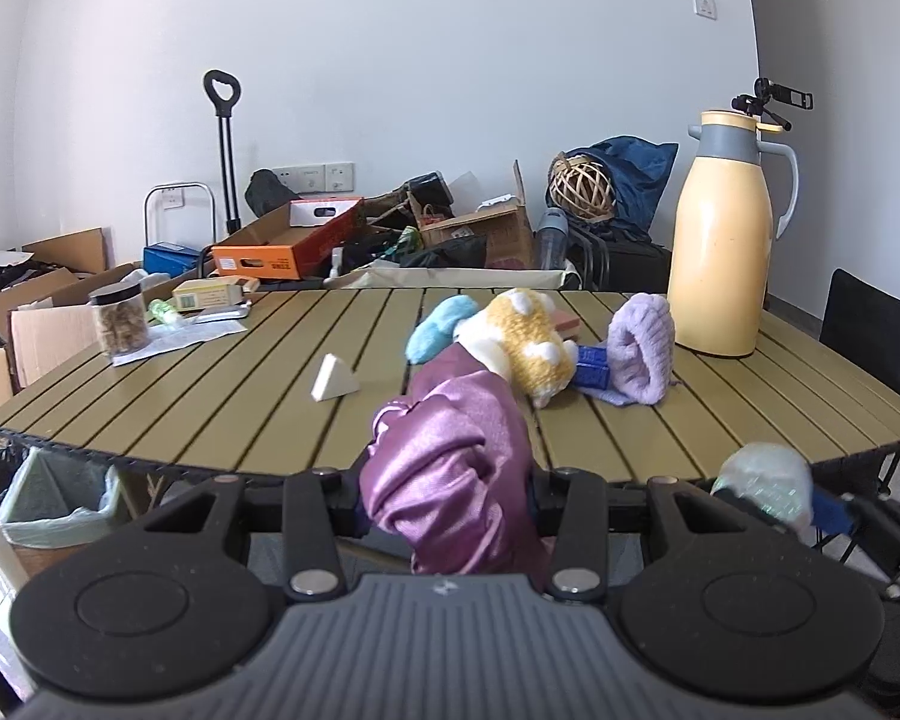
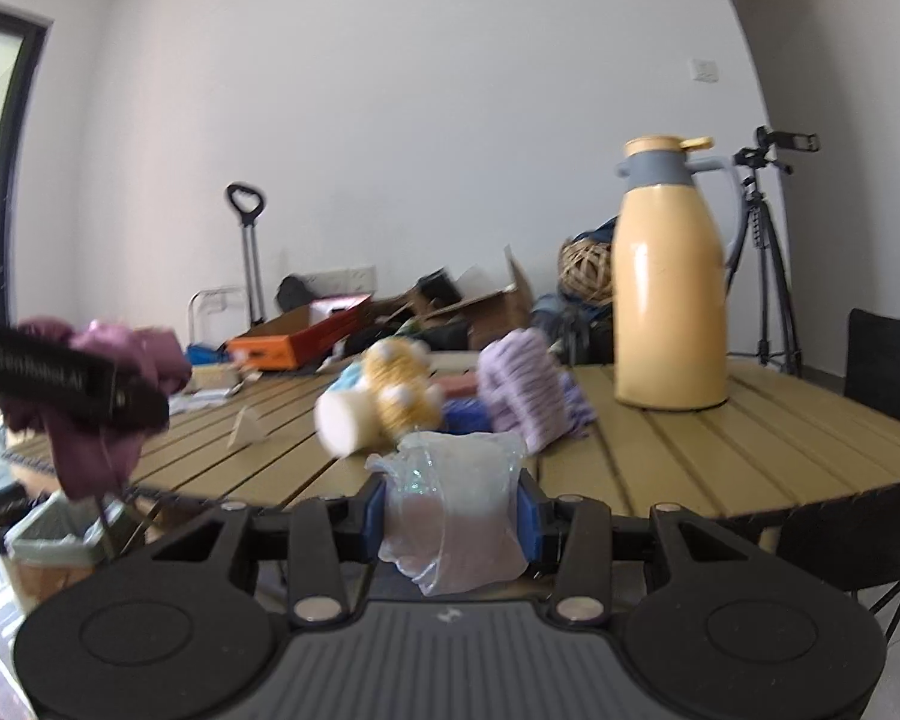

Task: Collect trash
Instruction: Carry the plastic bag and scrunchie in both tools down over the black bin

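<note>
Trash in hand: left gripper (image 1: 450,504) clamps purple cloth (image 1: 450,468), right gripper (image 2: 450,516) clamps plastic wrap (image 2: 450,510); next, likely carry both to the bin (image 1: 48,504)

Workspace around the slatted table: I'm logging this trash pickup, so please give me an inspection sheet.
Surface: olive slatted table, mostly bare in front.
Job's things: crumpled purple satin cloth; crumpled clear plastic wrap.
Clutter: yellow thermos jug, plush toy, lilac knit piece, white wedge, snack jar.
Grippers: left tool shut on cloth; right tool shut on wrap.
Cables: nothing seen.
Surroundings: lined bin, cardboard boxes, tripod.
</note>
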### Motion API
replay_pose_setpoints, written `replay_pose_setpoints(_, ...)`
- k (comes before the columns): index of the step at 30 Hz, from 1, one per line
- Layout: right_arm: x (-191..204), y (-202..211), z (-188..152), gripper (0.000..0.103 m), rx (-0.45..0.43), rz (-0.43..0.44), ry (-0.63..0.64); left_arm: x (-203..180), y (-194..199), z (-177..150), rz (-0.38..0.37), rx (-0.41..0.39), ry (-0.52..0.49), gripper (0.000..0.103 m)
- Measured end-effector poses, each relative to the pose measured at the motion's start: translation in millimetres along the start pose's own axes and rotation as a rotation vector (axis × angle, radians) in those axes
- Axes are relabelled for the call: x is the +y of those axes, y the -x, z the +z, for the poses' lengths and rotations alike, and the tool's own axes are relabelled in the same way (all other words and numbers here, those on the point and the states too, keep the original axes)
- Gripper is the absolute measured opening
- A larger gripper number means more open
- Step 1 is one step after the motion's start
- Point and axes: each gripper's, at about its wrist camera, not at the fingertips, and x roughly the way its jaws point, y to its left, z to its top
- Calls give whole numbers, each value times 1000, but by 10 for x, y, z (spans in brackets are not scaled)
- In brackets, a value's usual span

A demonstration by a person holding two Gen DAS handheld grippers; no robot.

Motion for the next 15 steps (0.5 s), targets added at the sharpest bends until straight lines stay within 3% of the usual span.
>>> replay_pose_setpoints(15, 384, 171, -444, 41, 184, 42, 2, 480, 400, -563, 15, 88, -4, 43)
